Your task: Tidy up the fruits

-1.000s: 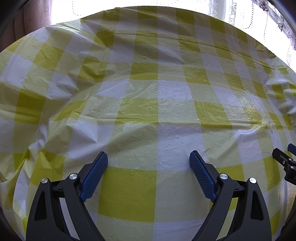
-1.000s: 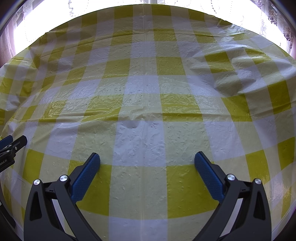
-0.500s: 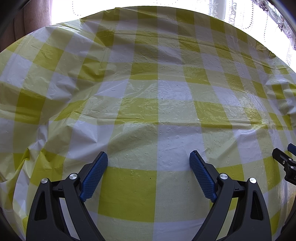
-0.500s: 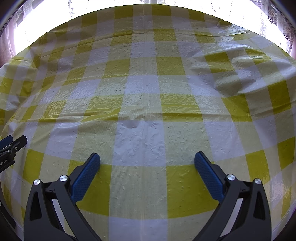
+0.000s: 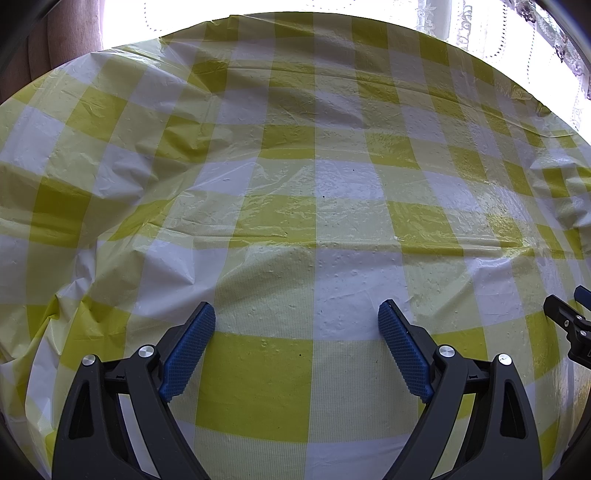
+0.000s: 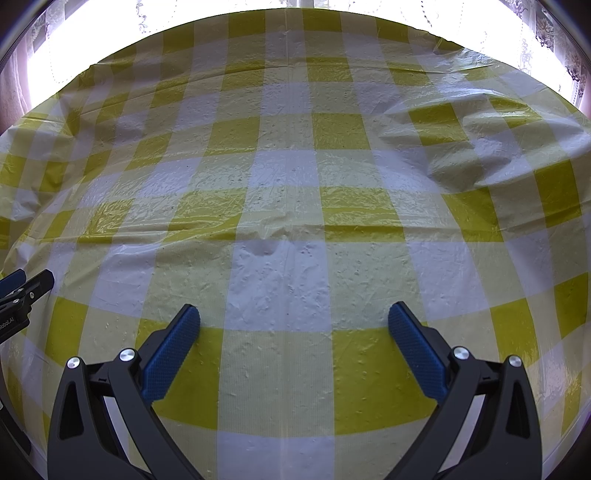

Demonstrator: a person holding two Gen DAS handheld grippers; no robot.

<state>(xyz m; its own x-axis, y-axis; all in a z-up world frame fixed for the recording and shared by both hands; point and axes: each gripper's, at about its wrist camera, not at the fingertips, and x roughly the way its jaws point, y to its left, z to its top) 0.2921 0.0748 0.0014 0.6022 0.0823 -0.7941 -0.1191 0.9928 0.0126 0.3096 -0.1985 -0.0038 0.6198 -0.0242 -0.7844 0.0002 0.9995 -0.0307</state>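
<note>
No fruit shows in either view. My left gripper [image 5: 297,314] hangs open over a table covered with a yellow-and-white checked plastic cloth [image 5: 317,177], nothing between its blue pads [image 5: 188,350]. My right gripper [image 6: 293,314] is also open over the same cloth [image 6: 288,173], its blue pads [image 6: 417,350] wide apart and empty. At the right edge of the left wrist view a tip of the right gripper [image 5: 569,325] pokes in. The left gripper [image 6: 26,288] shows at the left edge of the right wrist view.
The cloth is wrinkled, with a raised fold [image 6: 461,155] at the far right and creases [image 5: 92,229] on the left side. Bright windows with lace curtains [image 5: 480,29] lie beyond the table's far edge. A brown curtain [image 5: 62,40] hangs at far left.
</note>
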